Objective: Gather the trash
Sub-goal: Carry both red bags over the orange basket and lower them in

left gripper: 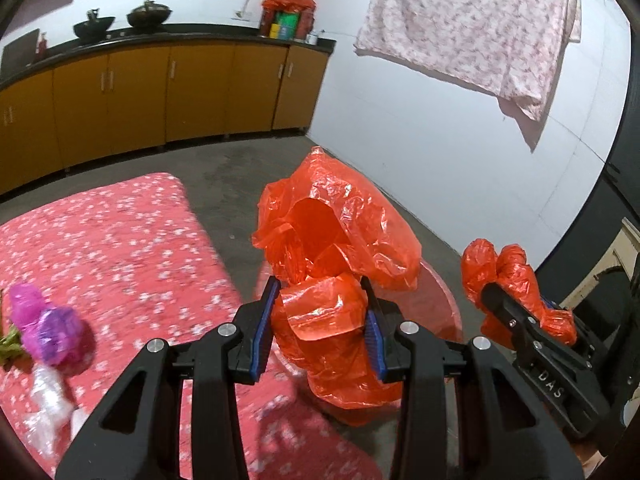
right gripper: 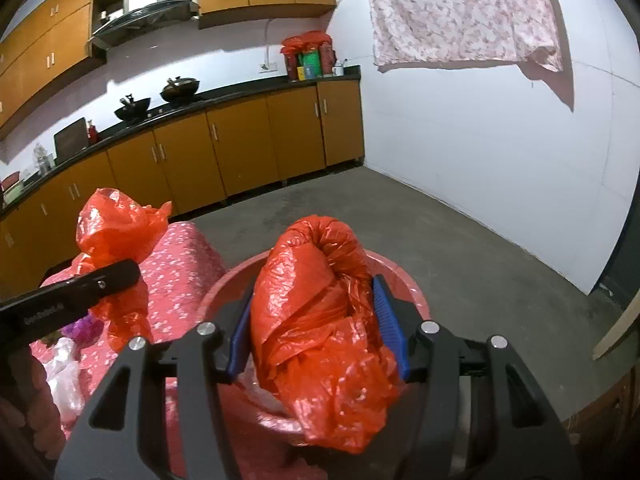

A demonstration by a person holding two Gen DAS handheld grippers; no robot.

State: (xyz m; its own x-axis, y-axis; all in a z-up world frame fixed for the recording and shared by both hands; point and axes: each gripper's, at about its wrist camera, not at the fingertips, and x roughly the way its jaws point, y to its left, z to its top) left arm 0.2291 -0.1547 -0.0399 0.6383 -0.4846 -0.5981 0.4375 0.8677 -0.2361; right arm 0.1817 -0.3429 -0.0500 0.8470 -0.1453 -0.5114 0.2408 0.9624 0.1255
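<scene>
My left gripper (left gripper: 320,320) is shut on a crumpled orange plastic bag (left gripper: 332,248) and holds it above the table edge and a red basin (left gripper: 440,300). My right gripper (right gripper: 316,324) is shut on another bunched part of the orange plastic bag (right gripper: 320,320), held over the red basin (right gripper: 404,280). The right gripper with its orange plastic also shows at the right of the left wrist view (left gripper: 516,300). The left gripper's finger (right gripper: 80,288) and its bag (right gripper: 120,228) show at the left of the right wrist view. Whether it is one bag or two I cannot tell.
A table with a pink flowered cloth (left gripper: 120,248) carries purple plastic (left gripper: 52,324), clear plastic wrap (left gripper: 48,400) and green scraps (left gripper: 8,344). Yellow kitchen cabinets (right gripper: 240,148) and a counter with woks stand behind. A flowered sheet (left gripper: 472,28) hangs on the white wall. The floor is grey concrete.
</scene>
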